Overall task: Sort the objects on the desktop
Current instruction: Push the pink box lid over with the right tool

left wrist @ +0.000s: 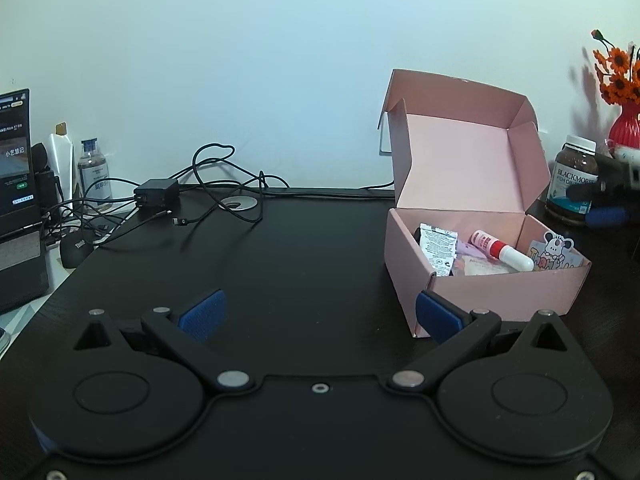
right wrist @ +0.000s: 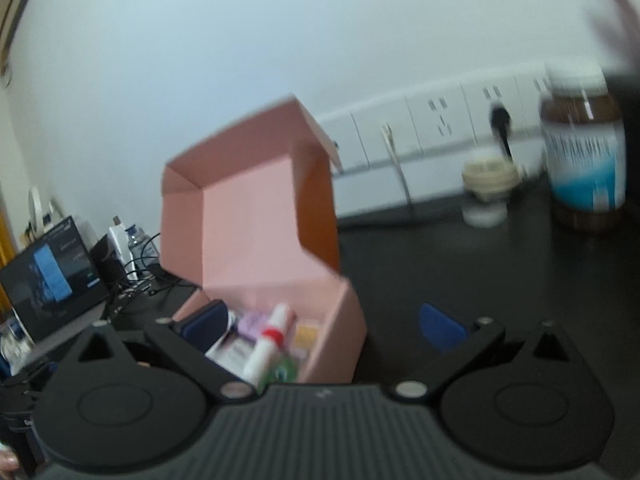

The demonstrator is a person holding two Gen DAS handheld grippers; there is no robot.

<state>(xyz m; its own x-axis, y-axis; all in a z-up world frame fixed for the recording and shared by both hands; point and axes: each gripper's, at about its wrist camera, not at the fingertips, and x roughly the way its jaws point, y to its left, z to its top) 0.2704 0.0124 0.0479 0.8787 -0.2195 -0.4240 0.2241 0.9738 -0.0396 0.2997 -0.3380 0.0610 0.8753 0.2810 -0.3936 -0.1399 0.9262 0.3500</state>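
Both claws spread, empty: left (left wrist: 320, 312), right (right wrist: 324, 326). Jar (right wrist: 586, 156) far right: heavy, rigid, slick; grip body. Box (left wrist: 496, 288) light card.

Right wrist view motion-blurred; brown bottle (right wrist: 584, 156) label unreadable; red vase (left wrist: 626, 126) cut off by edge.

The left gripper (left wrist: 320, 312) is matte black with two round discs, silver rivets at its linkage joints and blue pads on its fingers (left wrist: 204, 314). The right gripper (right wrist: 324, 326) looks alike, with a ribbed grey plate between its discs.
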